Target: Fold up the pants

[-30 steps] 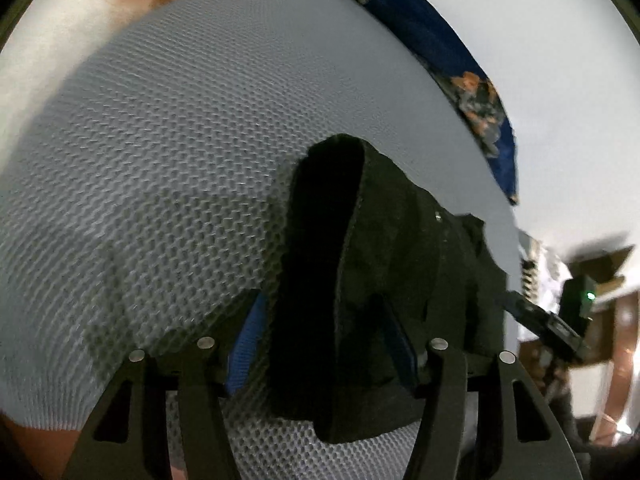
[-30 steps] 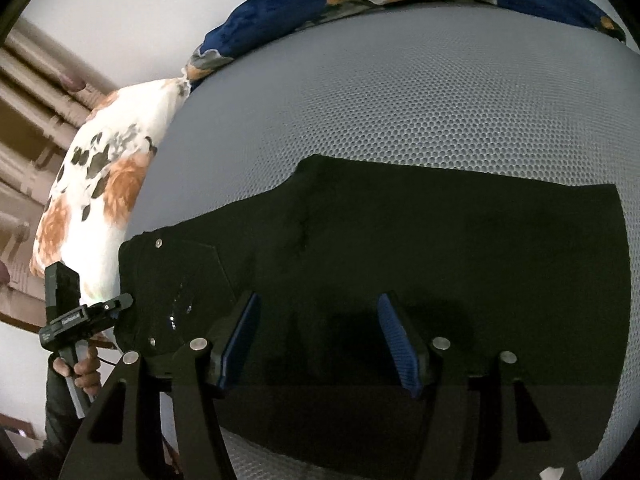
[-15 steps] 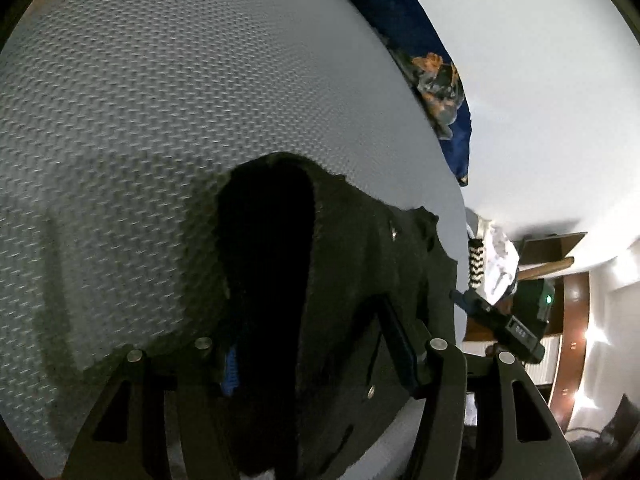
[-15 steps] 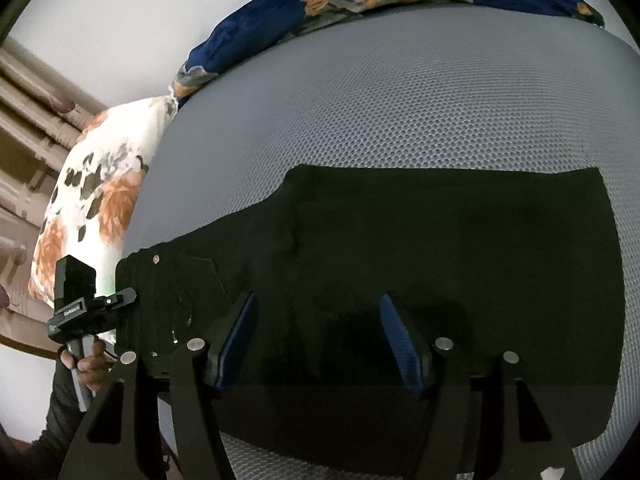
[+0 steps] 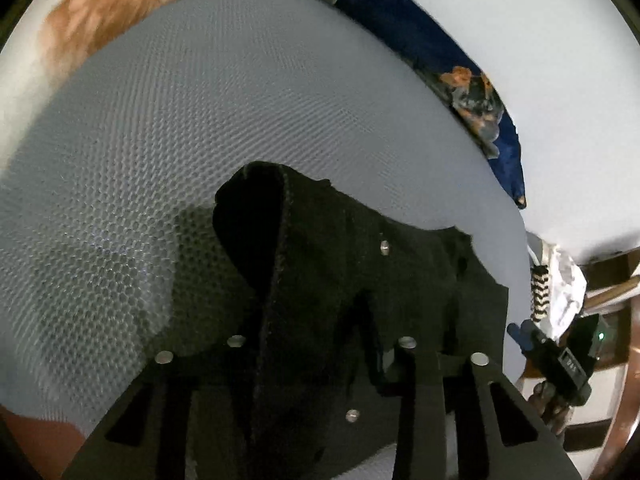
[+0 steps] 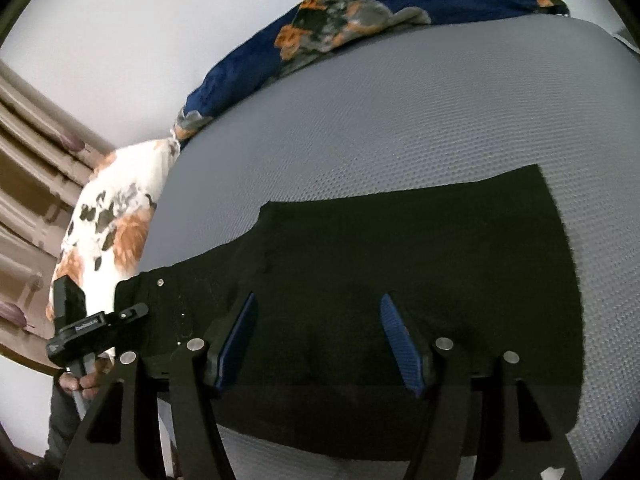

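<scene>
Since a second ago the left claw (image 5: 316, 364) has carried the waist end of the black pants (image 6: 400, 264) further up and over, while the right claw (image 6: 316, 344) hovers spread above the legs lying flat on the grey mesh bed (image 6: 400, 120). Its jaws look pressed on the draped cloth, though the fabric hides the pads. Soft and limp, probably light, the pants are best pinched at the doubled waistband hem.

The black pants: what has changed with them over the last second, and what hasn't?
The left gripper has carried the waist end of the black pants it holds a little further over the grey mattress; more cloth now drapes over its fingers. In the right view the pants' far edge now slants. The right gripper stays open above the flat legs, and the pillow and blue blanket lie as before.
</scene>
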Demonstrator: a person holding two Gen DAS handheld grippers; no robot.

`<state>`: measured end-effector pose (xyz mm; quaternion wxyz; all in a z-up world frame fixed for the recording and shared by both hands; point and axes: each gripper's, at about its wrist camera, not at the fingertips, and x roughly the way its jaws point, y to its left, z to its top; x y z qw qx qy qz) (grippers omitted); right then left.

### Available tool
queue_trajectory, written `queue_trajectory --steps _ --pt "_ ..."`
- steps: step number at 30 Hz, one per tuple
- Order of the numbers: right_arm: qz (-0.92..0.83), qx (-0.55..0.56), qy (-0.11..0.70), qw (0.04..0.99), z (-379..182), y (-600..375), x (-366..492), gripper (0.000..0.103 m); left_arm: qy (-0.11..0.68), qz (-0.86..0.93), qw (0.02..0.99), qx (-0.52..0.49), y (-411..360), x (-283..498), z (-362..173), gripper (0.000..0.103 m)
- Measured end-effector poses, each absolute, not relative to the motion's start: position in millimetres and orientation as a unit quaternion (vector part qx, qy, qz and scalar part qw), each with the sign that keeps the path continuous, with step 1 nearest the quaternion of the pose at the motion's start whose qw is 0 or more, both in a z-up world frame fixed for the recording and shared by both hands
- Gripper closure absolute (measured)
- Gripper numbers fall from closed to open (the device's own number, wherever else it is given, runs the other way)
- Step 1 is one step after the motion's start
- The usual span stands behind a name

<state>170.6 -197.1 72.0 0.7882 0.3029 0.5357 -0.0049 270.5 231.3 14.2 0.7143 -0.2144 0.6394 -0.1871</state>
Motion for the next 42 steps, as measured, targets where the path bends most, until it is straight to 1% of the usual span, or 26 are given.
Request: queue_trajectory --steps 5,11,21,26,30,33,38,42 --pt "-0.008 0.318 0.516 0.796 78.8 -222.2 155.9 0.041 0.631 -0.192 0.719 -0.220 210.7 259.8 52.0 0.076" --pt "-0.019 0.335 0.492 0.803 84.6 -257.6 137.9 0.041 0.629 -0.188 0.707 -0.263 170.7 253.7 84.5 0.078" --pt "-0.026 0.345 0.481 0.806 87.9 -304.3 122.9 0.040 0.623 -0.229 0.696 -0.275 50.3 257.4 118.6 0.080" --pt "-0.037 0.349 0.466 0.812 86.3 -322.5 109.2 0.040 0.636 -0.257 0.685 -0.246 -19.9 254.4 113.3 0.080" --pt "-0.058 0.359 0.457 0.812 82.2 -336.3 100.2 0.040 0.642 -0.259 0.687 -0.222 -54.4 249.7 98.5 0.080" --pt "-0.071 0.376 0.448 0.808 78.0 -347.3 95.5 0.040 0.645 -0.254 0.694 -0.198 -74.4 243.4 81.3 0.080" --pt "-0.077 0.358 0.446 0.817 79.4 -351.9 94.5 0.040 0.650 -0.249 0.698 -0.167 -95.0 231.5 56.0 0.079" --pt "-0.072 0.353 0.442 0.822 81.9 -353.2 93.4 0.040 0.641 -0.255 0.712 -0.132 -105.9 220.5 51.8 0.075"
